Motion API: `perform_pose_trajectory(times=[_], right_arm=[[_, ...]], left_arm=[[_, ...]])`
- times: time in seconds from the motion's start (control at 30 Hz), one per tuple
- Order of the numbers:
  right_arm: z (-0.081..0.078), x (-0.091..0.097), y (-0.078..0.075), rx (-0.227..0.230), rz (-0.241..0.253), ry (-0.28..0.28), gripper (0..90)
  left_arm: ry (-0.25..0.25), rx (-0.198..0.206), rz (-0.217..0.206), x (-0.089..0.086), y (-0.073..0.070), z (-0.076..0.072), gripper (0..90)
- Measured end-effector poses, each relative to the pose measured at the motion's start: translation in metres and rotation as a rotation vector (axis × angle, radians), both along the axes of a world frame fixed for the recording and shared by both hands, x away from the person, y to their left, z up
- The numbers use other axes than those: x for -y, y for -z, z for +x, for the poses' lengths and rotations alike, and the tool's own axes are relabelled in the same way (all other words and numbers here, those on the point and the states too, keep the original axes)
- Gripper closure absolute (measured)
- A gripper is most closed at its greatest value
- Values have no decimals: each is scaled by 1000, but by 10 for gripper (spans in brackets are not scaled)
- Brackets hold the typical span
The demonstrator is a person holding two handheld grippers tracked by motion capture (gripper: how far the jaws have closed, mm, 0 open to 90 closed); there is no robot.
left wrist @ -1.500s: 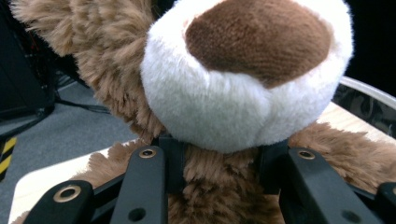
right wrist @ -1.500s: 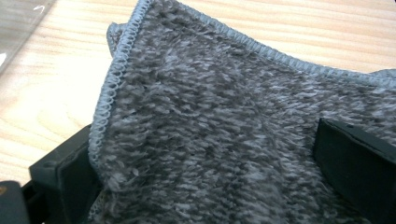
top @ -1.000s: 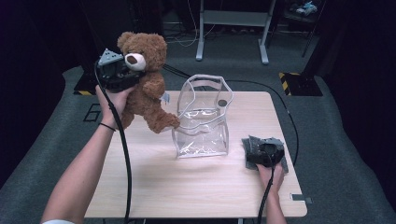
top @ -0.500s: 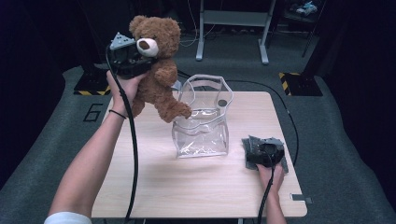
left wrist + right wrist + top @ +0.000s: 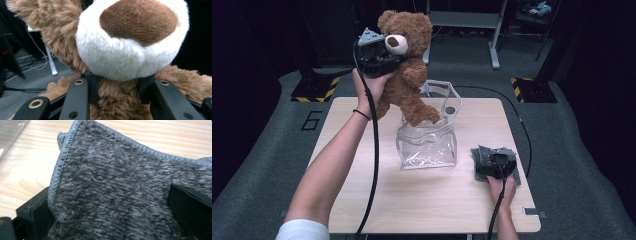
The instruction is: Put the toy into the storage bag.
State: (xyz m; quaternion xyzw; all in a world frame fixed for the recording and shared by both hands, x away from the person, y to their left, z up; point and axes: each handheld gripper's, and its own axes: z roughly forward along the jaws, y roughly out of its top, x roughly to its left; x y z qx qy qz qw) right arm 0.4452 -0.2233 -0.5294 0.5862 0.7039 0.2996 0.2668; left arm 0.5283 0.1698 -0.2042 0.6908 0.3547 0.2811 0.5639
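A brown teddy bear (image 5: 409,75) hangs in the air over the back left of the wooden table (image 5: 437,200). My left gripper (image 5: 396,58) is shut on its neck. In the left gripper view the jaws press the fur just below the white muzzle (image 5: 130,45), with the left gripper (image 5: 117,87) at the bottom. One of the bear's feet dangles at the rim of an upright clear plastic bag (image 5: 427,145) with its mouth open. My right gripper (image 5: 493,159) rests on a grey cloth (image 5: 482,153) at the table's right. Its jaws stand wide, and the cloth (image 5: 120,182) bulges between them.
Black cables trail from both grippers toward the table's front edge. Behind the table stand a metal frame leg (image 5: 494,47) and black-and-yellow floor blocks (image 5: 312,92). Grey carpet surrounds the table, and the surroundings are dark.
My left hand has carried the bear up and to the right, so its feet now hang at the bag's mouth. The right hand and the cloth have stayed put.
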Motion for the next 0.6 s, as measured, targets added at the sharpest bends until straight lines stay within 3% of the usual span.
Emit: perform_pose_trajectory(times=[0.23, 0.6], right_arm=[[0, 0, 0, 3, -1, -4, 11], [-1, 0, 0, -3, -3, -5, 13]], left_arm=[[39, -4, -35, 29, 4, 6, 628], [76, -33, -100, 58, 17, 18, 627]])
